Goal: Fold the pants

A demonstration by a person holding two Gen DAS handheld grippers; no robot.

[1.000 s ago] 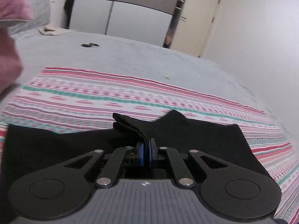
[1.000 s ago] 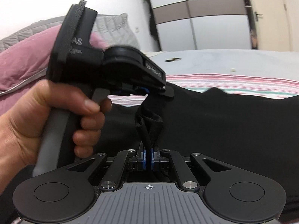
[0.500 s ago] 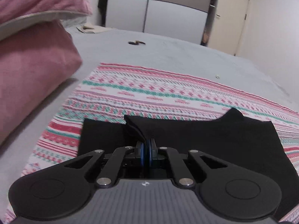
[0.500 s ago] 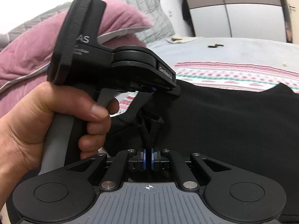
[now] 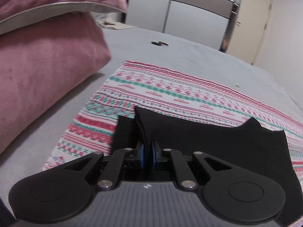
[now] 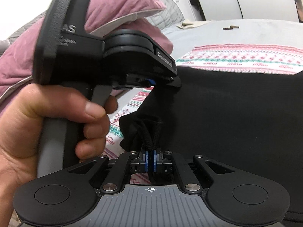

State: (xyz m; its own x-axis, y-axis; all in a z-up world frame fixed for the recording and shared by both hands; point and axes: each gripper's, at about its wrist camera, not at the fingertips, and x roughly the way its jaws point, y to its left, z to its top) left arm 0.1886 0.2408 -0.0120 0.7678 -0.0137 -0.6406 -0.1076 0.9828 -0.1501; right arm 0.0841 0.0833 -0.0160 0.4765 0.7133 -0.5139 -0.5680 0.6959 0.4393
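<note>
Lying across a striped cloth (image 5: 170, 87) on a grey bed (image 5: 189, 56) are black pants (image 5: 217, 143), folded flat, with one edge lifted by two hand-held grippers. The left gripper (image 5: 148, 151) has a raised fold of the fabric between its blue pads (image 5: 142, 156); its jaws are opening, a narrow gap showing, and the cloth stands up from them in a peak. The right gripper (image 6: 149, 160) is closed tight on a bunched corner of the pants, a dark cord or seam running down between its pads (image 6: 145, 160). In the right wrist view a person's left hand (image 6: 37, 124) wraps the grey handle of the left gripper, which sits just above and to the left of the right one, both at the same end of the pants. Two pink pillows (image 5: 43, 62) are stacked at the left, beside the cloth. A small dark object (image 5: 160, 43) lies farther off on the bed; what it is cannot be told. Behind stand a wardrobe (image 5: 180, 5) with white and grey panels and a cream door (image 5: 251, 20).
</note>
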